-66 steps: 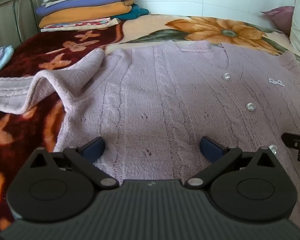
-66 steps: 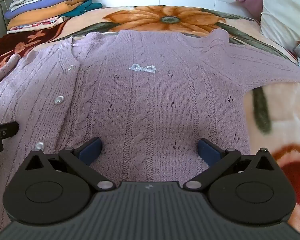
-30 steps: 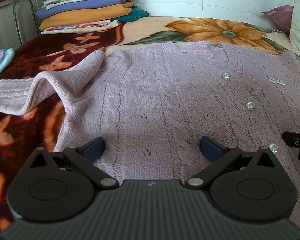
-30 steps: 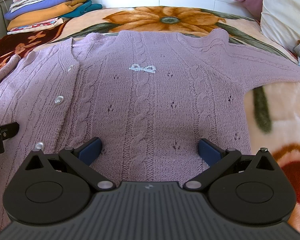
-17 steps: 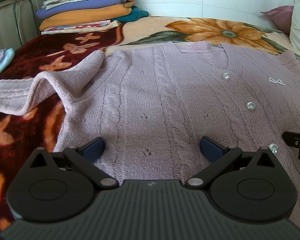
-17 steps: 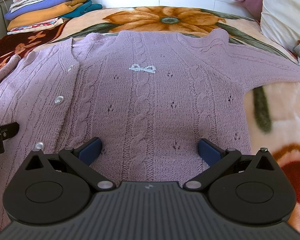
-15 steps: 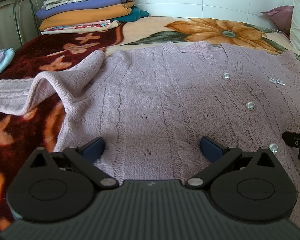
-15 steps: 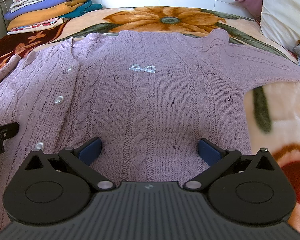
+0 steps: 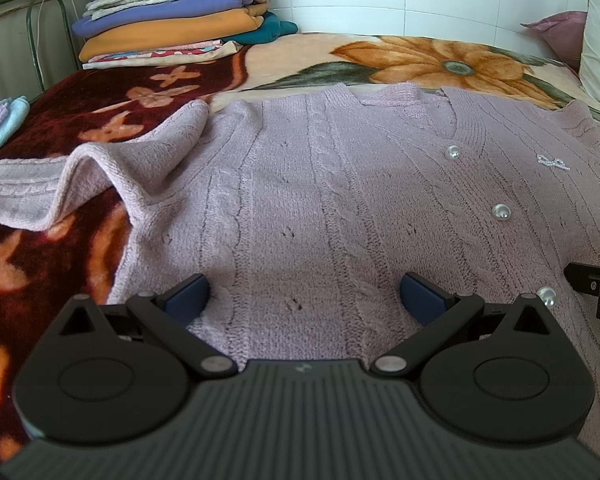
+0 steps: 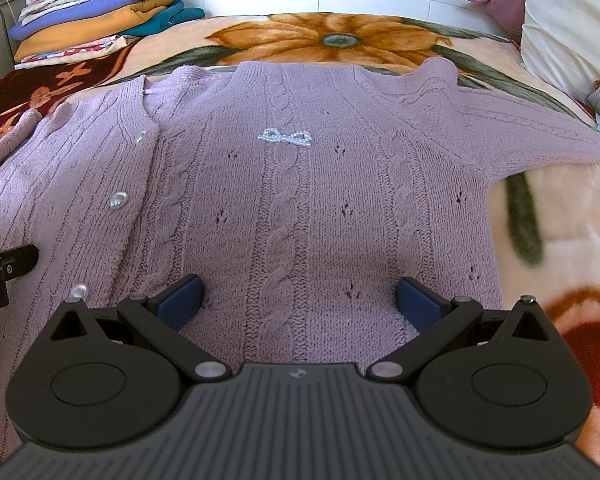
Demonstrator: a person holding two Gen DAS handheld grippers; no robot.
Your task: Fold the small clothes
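Nothing has shifted across the last moments: both left tongs (image 9: 304, 294) and right tongs (image 10: 300, 294) hover spread wide, empty, over the lilac cardigan (image 10: 300, 208) flat on the bed (image 10: 560, 208) (folding unstarted).

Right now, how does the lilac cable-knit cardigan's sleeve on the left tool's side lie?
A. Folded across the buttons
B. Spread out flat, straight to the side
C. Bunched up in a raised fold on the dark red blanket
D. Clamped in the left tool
C: in the left wrist view the lilac cable-knit cardigan's sleeve humps up in a ridge over the dark red blanket, while the left tool is open over the hem, gripping nothing.
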